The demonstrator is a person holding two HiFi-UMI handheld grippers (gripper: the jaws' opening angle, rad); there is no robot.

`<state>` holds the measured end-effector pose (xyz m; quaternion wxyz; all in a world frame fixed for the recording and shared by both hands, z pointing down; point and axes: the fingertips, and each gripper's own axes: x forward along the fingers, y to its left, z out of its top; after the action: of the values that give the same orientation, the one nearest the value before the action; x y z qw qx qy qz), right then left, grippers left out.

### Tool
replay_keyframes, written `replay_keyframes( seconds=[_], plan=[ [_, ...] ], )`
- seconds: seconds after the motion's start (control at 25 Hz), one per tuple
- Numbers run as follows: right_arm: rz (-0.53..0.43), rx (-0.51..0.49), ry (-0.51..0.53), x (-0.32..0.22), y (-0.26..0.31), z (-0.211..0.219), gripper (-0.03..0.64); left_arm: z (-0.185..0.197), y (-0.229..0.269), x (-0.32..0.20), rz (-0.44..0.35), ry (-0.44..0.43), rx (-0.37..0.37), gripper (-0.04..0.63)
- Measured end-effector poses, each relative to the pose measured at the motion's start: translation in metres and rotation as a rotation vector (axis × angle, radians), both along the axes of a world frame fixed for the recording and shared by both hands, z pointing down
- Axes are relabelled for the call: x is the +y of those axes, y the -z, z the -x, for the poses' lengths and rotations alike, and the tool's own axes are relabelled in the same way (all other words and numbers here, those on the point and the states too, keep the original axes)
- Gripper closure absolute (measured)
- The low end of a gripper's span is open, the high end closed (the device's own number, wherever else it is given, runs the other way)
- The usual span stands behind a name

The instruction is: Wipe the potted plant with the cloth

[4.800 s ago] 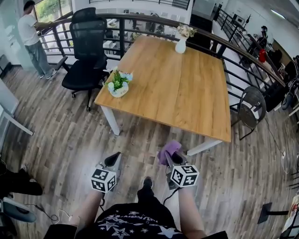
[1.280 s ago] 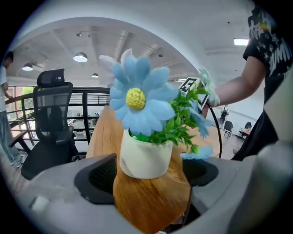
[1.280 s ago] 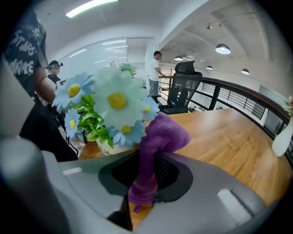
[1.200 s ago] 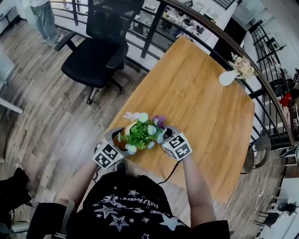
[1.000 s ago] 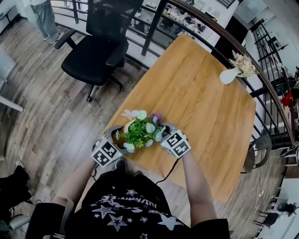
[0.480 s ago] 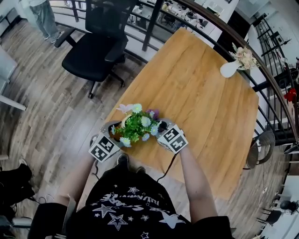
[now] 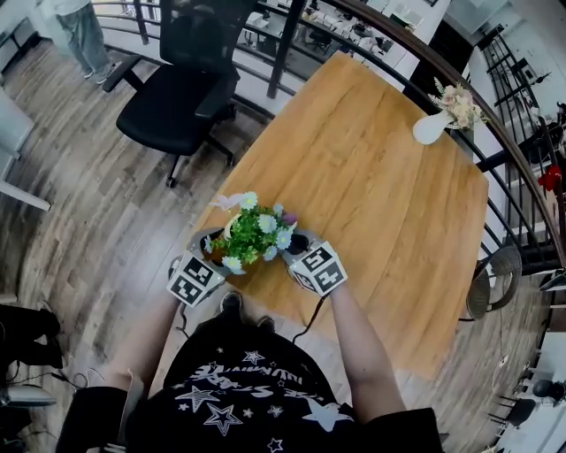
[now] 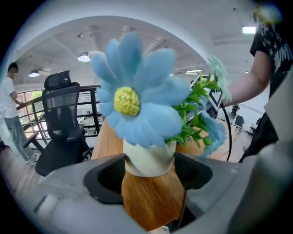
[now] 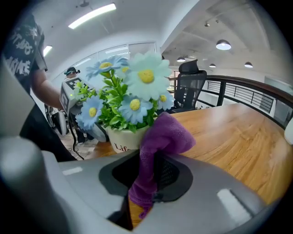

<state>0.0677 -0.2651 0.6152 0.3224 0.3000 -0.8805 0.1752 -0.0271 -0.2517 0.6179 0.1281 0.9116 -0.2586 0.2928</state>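
A potted plant (image 7: 250,234) with green leaves and pale blue flowers stands at the near corner of the wooden table (image 7: 380,186). My left gripper (image 7: 215,246) has come in from the left. In the left gripper view its pads sit against both sides of the white pot (image 8: 149,160), with a big blue flower (image 8: 132,96) filling the space above. My right gripper (image 7: 296,243) is at the plant's right side, shut on a purple cloth (image 9: 160,137). The cloth bunches up beyond the jaws, right next to the pot (image 9: 123,139) and its lower leaves.
A black office chair (image 7: 181,84) stands off the table's left edge. A white vase of dried flowers (image 7: 433,124) sits at the far right corner. A dark railing (image 7: 495,133) runs behind the table. A person (image 7: 80,26) stands at the far left.
Several seconds ago I stood back from the table with both grippers low. Now they flank the plant. Over the last second they have barely shifted, and the cloth stays by the plant's right side.
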Motion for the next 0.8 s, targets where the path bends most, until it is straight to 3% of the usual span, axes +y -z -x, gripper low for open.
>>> replay_keyframes(
  seconds=[0.52,0.8],
  plan=[
    [0.044,-0.068,-0.053,0.026,-0.001,0.022,0.538,0.0,-0.001,0.002,0.022,0.157,-0.01,0.244],
    [0.055,-0.066,-0.014,0.04,0.001,0.035,0.537,0.001,-0.002,0.006,0.035,0.228,-0.02,0.244]
  ],
)
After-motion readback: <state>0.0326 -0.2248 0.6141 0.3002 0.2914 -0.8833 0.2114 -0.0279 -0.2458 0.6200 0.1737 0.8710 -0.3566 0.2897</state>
